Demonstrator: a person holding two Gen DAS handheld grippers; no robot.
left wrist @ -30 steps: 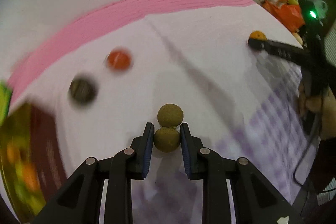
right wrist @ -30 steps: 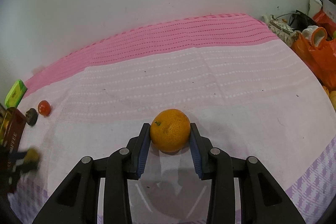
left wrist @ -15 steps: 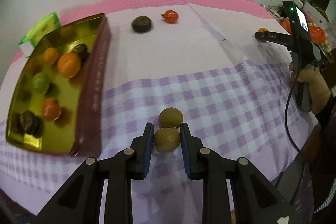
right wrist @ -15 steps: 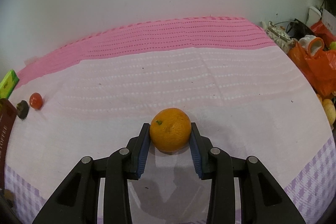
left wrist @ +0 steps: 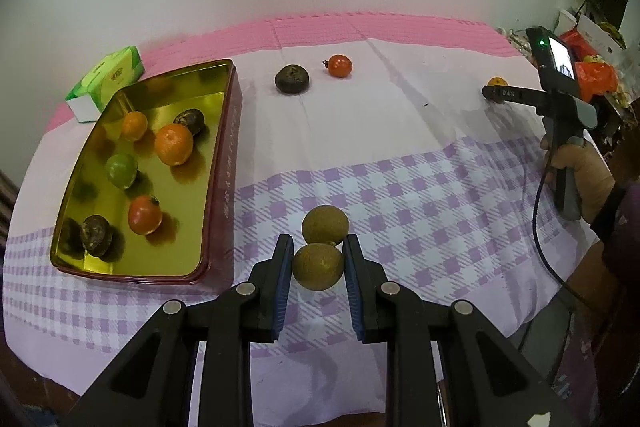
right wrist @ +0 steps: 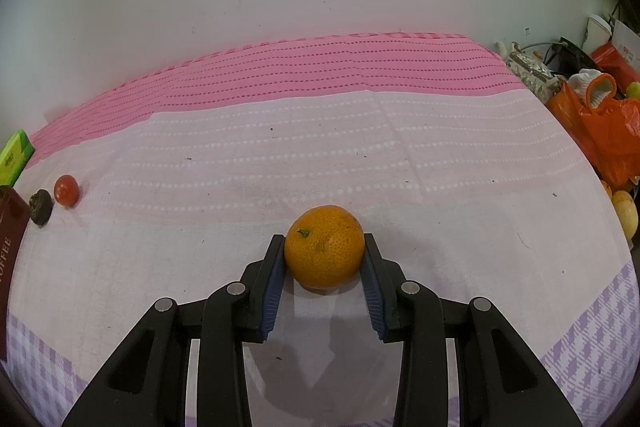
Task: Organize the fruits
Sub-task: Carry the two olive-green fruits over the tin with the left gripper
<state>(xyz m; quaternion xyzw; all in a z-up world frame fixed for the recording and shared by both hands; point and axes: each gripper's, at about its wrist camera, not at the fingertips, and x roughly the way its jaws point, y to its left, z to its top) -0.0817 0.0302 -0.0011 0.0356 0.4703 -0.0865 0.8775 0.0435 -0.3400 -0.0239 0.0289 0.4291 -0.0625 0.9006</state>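
Observation:
My left gripper (left wrist: 317,259) is shut on a brown round fruit (left wrist: 318,266), with a second brown fruit (left wrist: 325,225) joined to it just ahead, held above the checked cloth. A gold tin tray (left wrist: 218,155) lies to its left and holds several fruits, among them an orange (left wrist: 174,144), a green fruit (left wrist: 121,170) and a tomato (left wrist: 145,214). My right gripper (right wrist: 324,259) is shut on an orange (right wrist: 325,252) resting on the pink cloth; it also shows in the left wrist view (left wrist: 490,91). A dark fruit (left wrist: 291,79) and a tomato (left wrist: 339,65) lie on the cloth.
A green box (left wrist: 106,81) sits behind the tray. An orange plastic bag (right wrist: 604,131) and clutter crowd the table's right edge, with a yellow fruit (right wrist: 624,213) there. A white wall stands behind the table. The same dark fruit (right wrist: 41,207) and tomato (right wrist: 66,189) show far left.
My left gripper has swung back and to the left with the brown fruit, bringing the tray into view. My right gripper stays on the orange, shifted slightly.

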